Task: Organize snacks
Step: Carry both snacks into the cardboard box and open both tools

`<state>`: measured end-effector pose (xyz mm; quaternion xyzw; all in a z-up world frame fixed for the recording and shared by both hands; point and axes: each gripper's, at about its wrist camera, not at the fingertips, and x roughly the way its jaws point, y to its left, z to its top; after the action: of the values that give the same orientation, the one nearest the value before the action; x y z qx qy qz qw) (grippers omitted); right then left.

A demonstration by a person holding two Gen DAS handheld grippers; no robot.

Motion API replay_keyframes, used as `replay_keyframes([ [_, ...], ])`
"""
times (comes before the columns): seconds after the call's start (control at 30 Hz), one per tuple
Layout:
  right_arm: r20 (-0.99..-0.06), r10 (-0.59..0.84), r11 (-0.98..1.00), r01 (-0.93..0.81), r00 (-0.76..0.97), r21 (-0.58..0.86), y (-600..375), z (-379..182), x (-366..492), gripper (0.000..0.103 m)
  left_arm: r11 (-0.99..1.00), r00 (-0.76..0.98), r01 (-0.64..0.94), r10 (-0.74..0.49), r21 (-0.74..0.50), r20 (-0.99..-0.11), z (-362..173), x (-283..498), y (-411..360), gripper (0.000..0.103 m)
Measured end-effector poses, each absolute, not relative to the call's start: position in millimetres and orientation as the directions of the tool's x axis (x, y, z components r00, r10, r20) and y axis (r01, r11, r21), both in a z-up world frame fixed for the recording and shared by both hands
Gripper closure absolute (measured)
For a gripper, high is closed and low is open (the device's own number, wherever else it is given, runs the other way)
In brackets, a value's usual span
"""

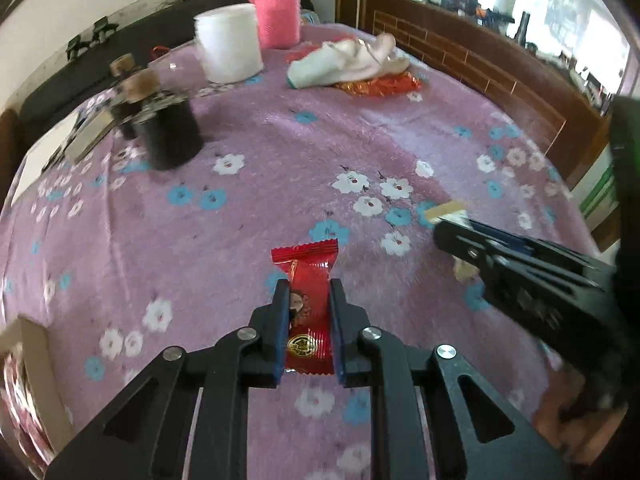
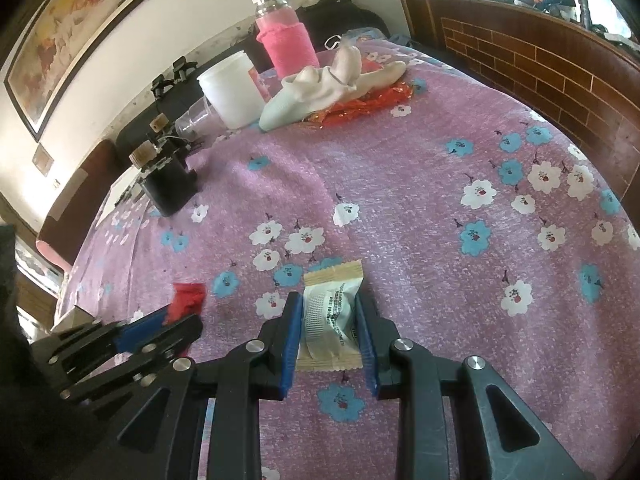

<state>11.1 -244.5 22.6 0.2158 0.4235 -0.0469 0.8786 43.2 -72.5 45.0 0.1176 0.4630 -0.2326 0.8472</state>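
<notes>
My left gripper (image 1: 309, 286) is shut on a red snack packet (image 1: 307, 280) with a cartoon figure and a gold seal, held over the pink flowered cloth (image 1: 256, 216). The packet's crimped top edge sticks out past the fingertips. My right gripper (image 2: 329, 300) is shut on a beige-and-white snack packet (image 2: 328, 316), printed side up. In the left wrist view the right gripper (image 1: 444, 224) comes in from the right with the beige packet (image 1: 446, 210) at its tip. From the right wrist camera, the left gripper (image 2: 182, 316) lies at lower left with the red packet (image 2: 186, 298).
At the back stand a white tub (image 1: 229, 48), a pink-sleeved bottle (image 1: 277, 16) and a dark jar with corked vials (image 1: 168, 132). White socks (image 1: 344, 62) lie over red-gold wrappers (image 1: 380, 85). A wooden headboard (image 1: 500, 80) runs along the right. A box corner (image 1: 28, 364) shows at lower left.
</notes>
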Motion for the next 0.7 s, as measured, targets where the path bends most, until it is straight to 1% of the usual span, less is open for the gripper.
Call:
replay_keyframes([
  [0.13,-0.736,0.138,0.903,0.221,0.663,0.369,-238,27,10,0.075,0.884,0.499,0.464,-0.319,-0.062,-0.806,70,20,-34,0.088],
  [0.23,-0.700,0.157,0.914,0.166,0.696,0.370,-229,36,7,0.075,0.909,0.538,0.405,-0.326,-0.101,-0.777,88,0,13,0.088],
  [0.33,-0.674,0.179,0.928,0.105,0.717,0.358,-215,42,5,0.075,0.943,0.598,0.308,-0.296,-0.128,-0.745,103,-29,79,0.088],
  [0.4,-0.657,0.183,0.943,0.059,0.731,0.329,-201,48,1,0.075,0.965,0.641,0.228,-0.246,-0.125,-0.727,109,-49,124,0.088],
  [0.5,-0.635,0.211,0.956,-0.022,0.743,0.292,-174,59,-7,0.076,0.984,0.666,0.098,-0.175,-0.147,-0.725,104,-75,189,0.088],
  [0.6,-0.638,0.290,0.946,-0.112,0.713,0.304,-139,68,-18,0.076,0.988,0.662,-0.033,-0.089,-0.148,-0.744,84,-94,239,0.088],
  [0.67,-0.636,0.366,0.927,-0.206,0.680,0.313,-102,76,-33,0.076,0.983,0.646,-0.090,-0.063,-0.157,-0.761,70,-101,259,0.088],
  [0.7,-0.635,0.398,0.916,-0.251,0.661,0.312,-84,79,-39,0.076,0.976,0.630,-0.119,-0.070,-0.185,-0.774,60,-103,271,0.088],
])
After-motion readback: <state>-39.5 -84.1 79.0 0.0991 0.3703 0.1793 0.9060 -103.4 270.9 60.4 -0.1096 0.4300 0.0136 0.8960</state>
